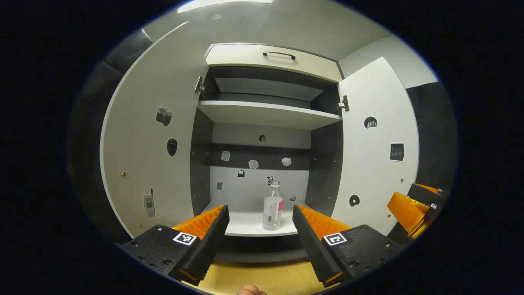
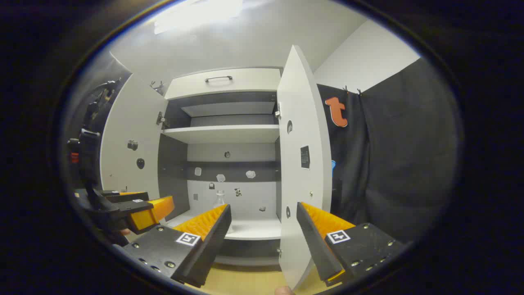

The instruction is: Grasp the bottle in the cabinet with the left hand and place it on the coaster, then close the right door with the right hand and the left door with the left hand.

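A clear bottle (image 1: 273, 207) with a white and pink label stands upright on the lower shelf (image 1: 245, 223) of the open cabinet. My left gripper (image 1: 260, 209) is open and still short of the cabinet, with the bottle showing between its fingers, closer to the right one. In the right gripper view, the bottle's neck (image 2: 220, 198) peeks out behind a finger. My right gripper (image 2: 263, 207) is open and holds nothing, and the edge of the right door (image 2: 303, 164) stands just ahead of it. The right gripper (image 1: 413, 209) also appears beside the right door (image 1: 376, 155).
Both doors swing wide open, the left door (image 1: 151, 135) bearing several stickers. An upper shelf (image 1: 266, 112) and a drawer with a handle (image 1: 278, 55) sit above. A wooden surface (image 1: 262, 278) lies below the cabinet. Black cloth (image 2: 389, 164) hangs to the right.
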Demonstrator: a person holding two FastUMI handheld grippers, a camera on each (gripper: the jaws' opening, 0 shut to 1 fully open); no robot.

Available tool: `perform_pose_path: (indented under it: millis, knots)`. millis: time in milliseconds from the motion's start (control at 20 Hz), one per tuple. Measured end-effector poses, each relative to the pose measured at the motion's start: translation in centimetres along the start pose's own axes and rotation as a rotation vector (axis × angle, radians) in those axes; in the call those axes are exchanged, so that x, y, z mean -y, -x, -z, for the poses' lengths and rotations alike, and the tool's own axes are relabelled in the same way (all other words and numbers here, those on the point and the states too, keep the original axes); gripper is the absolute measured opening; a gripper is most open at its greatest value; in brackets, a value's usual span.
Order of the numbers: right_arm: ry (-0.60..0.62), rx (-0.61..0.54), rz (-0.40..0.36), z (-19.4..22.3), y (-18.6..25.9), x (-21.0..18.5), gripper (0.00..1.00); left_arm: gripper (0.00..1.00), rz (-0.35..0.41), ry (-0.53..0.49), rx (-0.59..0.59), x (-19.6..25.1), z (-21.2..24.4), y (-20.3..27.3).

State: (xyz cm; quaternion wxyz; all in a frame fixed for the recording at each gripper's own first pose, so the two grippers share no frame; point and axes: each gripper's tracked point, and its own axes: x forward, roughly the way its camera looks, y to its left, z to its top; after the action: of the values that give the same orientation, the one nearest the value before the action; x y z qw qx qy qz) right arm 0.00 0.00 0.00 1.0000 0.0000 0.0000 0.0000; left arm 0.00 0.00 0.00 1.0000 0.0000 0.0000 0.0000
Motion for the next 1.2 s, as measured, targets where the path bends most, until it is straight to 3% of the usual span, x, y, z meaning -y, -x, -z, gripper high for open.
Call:
perform_pose_path:
  millis: [300,750,1200]
  knots:
    - [0.000,-0.001,0.008,-0.1,0.0,0.4,0.94,0.96,0.001,-0.022,-0.029,0.6,1.0,-1.1]
    - [0.010,0.014,0.057,-0.7,1.0,2.4,0.94,0.96,0.028,-0.031,-0.017,1.9,2.0,-6.3]
    - [0.050,0.022,0.236,-1.4,4.2,8.4,0.96,0.96,-0.004,-0.070,-0.037,2.8,5.4,-17.2]
